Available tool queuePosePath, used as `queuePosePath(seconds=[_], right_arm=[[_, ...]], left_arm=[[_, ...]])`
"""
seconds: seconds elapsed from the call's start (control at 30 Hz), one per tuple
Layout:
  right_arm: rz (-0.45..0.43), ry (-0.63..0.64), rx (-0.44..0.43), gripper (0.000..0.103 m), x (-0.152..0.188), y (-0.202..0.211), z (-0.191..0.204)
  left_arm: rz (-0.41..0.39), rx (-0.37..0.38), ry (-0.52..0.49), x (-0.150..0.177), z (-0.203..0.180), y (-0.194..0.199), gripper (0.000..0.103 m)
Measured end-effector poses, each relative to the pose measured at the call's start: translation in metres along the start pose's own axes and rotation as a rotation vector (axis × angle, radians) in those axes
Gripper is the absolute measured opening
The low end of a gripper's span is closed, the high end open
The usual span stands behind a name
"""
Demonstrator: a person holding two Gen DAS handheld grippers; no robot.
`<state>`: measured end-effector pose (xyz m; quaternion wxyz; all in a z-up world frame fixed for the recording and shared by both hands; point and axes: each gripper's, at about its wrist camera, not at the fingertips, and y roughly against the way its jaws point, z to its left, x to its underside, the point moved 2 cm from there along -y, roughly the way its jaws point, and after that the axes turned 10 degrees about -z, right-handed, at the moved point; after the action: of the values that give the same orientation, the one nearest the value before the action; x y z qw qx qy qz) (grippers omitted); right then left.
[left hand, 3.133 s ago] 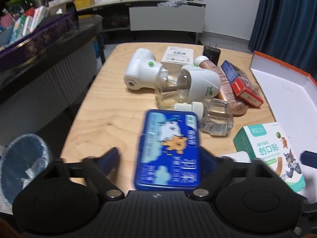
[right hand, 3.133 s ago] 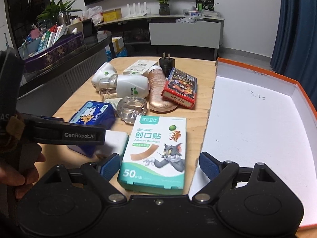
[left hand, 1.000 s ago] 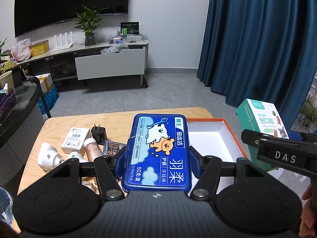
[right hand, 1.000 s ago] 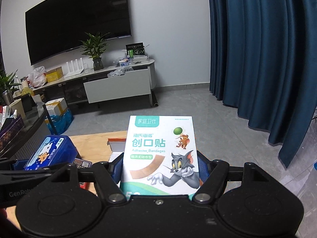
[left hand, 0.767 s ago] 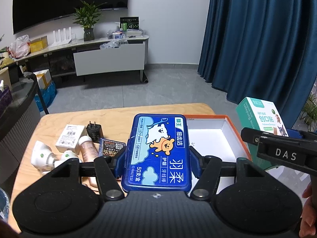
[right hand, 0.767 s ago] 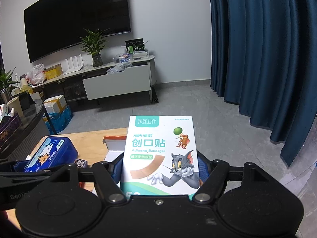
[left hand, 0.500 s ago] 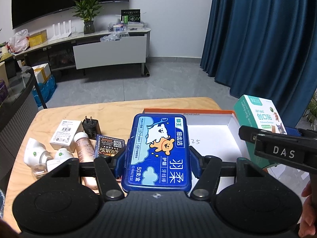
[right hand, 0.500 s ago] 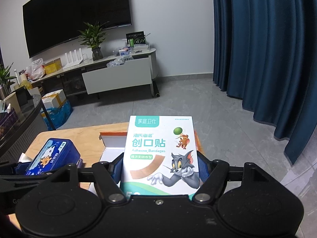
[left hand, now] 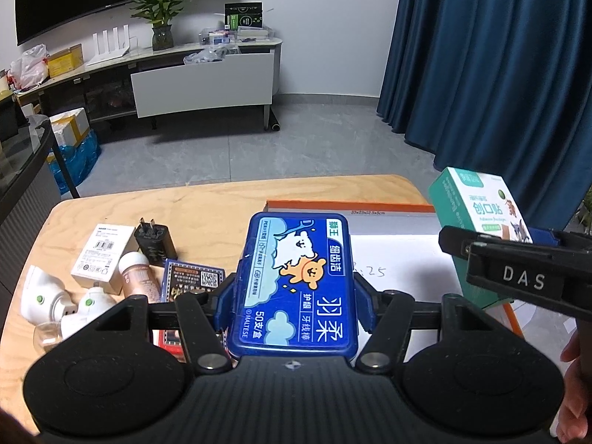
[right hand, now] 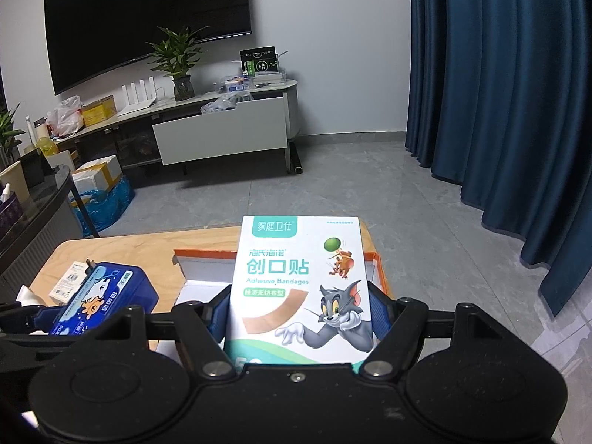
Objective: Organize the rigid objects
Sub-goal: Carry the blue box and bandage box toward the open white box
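Left gripper [left hand: 294, 296] is clamping one glossy blue rectangular cartoon-printed floss-pick case [left hand: 299, 285]; at three o'clock, right gripper [right hand: 299, 318] is clasping one white-and-teal cardboard bandage box [right hand: 299, 281].

"DAS" on right tool [left hand: 518, 277], "Adhesive Bandages" on green box [right hand: 299, 281], "MALTESE" on blue tin [left hand: 299, 281]

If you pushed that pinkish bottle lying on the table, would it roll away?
Probably a little. The pinkish bottle looks round and lies on its side, so it should roll easily. But the white box and the dark patterned box sit close on either side, so it likely wouldn't travel far.
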<state>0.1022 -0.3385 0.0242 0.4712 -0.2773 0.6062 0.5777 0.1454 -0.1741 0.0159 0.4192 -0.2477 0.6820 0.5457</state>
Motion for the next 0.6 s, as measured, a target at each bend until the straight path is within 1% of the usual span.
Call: queuePosePath(seconds=[0.17,0.27,0.33,0.5,0.57,0.6], right_arm=[[0.007,0.001,0.009,0.084,0.006,-0.009,-0.005],[0.008,0.000,0.008,0.084,0.005,-0.012,-0.007],[-0.003,0.006,0.018,0.084,0.005,-0.013,-0.009],[0.015,0.004,0.003,0.084,0.007,-0.018,-0.008],[0.016,0.006,-0.001,0.084,0.006,-0.019,-0.007],[0.014,0.010,-0.002,0.084,0.006,-0.019,-0.006]], left_arm=[[0.014,-0.007,0.005,-0.002,0.001,-0.010,0.063],[0.017,-0.006,-0.010,-0.002,-0.003,-0.012,0.063],[0.009,-0.012,0.011,0.000,0.000,-0.010,0.063],[0.032,0.004,-0.014,0.000,0.000,-0.014,0.063],[0.037,0.029,-0.005,0.001,0.000,-0.016,0.063],[0.047,0.030,-0.001,0.003,-0.001,-0.020,0.063]])
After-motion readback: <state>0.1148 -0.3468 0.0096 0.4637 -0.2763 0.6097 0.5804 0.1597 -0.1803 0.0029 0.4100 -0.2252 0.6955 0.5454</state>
